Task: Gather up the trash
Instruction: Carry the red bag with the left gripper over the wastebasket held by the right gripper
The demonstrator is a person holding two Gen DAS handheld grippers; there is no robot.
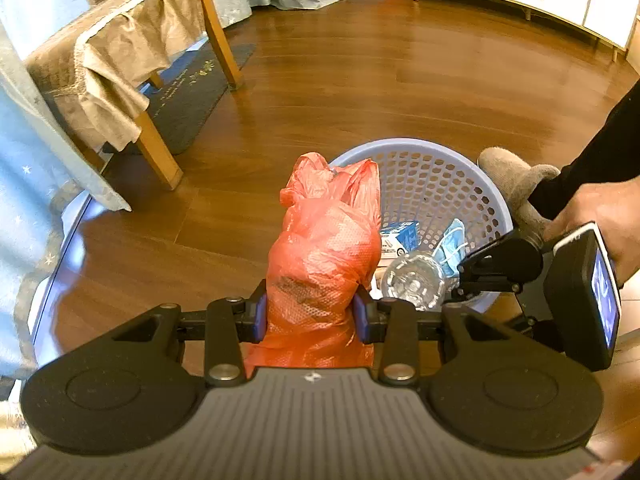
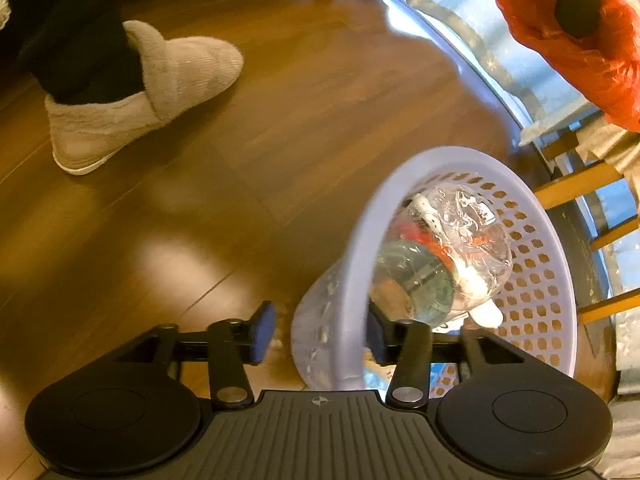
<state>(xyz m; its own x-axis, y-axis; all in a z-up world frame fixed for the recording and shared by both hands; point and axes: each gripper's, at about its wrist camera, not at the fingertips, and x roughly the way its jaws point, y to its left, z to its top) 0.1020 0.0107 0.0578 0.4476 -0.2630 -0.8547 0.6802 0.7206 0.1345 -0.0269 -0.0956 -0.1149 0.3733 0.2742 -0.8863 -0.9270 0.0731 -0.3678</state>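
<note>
Left wrist view: the left gripper (image 1: pixel 310 314) is held low over the wooden floor (image 1: pixel 360 92), pointing forward and slightly down toward the basket.
Left jaws: clenched on the orange plastic bag (image 1: pixel 324 248), which is pinched between the two blue pads (image 1: pixel 260 316) around its lower half; its knotted top stands up beyond the fingers.
Bag position: held upright just in front of the near rim of the lavender basket (image 1: pixel 440 152), overlapping the rim's left side in this view.
Basket contents: a clear plastic bottle (image 1: pixel 414 280), a blue and white carton (image 1: pixel 400 236) and a blue face mask (image 1: pixel 454 246) are seen lying inside.
Right hand: a hand (image 1: pixel 600 220) in a black sleeve is wrapped around the right gripper's handle at the right edge, the device angled down toward the basket's far side.
Right wrist view: the right gripper (image 2: pixel 318 332) is tilted down over the basket (image 2: pixel 400 184), which appears tipped in this view.
Right jaws: released and spread wide; the basket's rim passes between the two pads, one pad outside and one inside, with neither clearly pressed on it.
Person: a foot in a beige slipper (image 2: pixel 160 92) is planted on the floor, well apart from the basket.
Surroundings: a chair (image 1: pixel 132 48) draped in beige cloth and a dark mat (image 1: pixel 192 92) are seen at the left.
</note>
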